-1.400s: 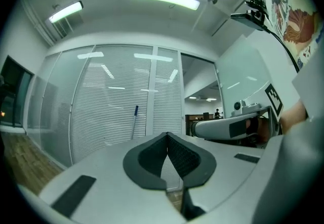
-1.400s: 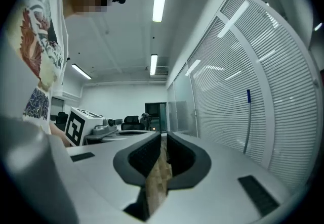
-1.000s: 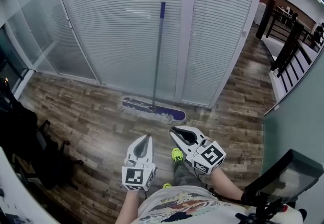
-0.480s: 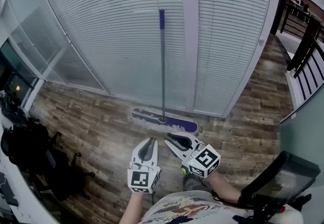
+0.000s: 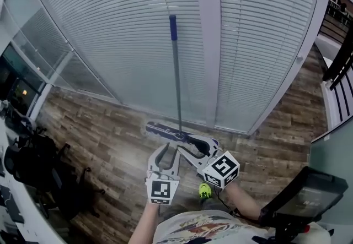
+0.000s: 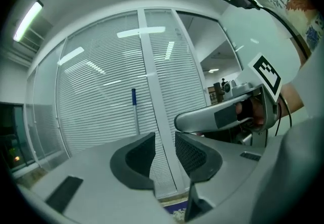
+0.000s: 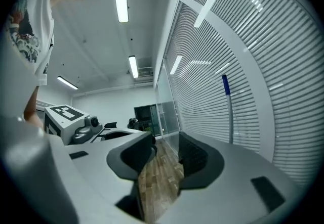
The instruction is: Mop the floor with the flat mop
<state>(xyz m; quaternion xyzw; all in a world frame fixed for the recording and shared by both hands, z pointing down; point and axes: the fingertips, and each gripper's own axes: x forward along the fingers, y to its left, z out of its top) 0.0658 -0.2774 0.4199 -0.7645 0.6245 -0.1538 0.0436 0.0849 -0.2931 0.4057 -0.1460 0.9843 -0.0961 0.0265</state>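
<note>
Head view: I've walked up to the mop (image 5: 175, 72), which stands against the blinds (image 5: 110, 28). Its head (image 5: 160, 129) lies on the floor (image 5: 99, 144), now just past my left gripper (image 5: 165, 152) and right gripper (image 5: 190, 149).

Left gripper view: its jaws have just been opening and stand apart with nothing between them. The mop is ahead, untouched.

Right gripper view: these jaws have also just been opening and are empty, with the mop off to the right. I judge the grab comes next; no mopping yet
</note>
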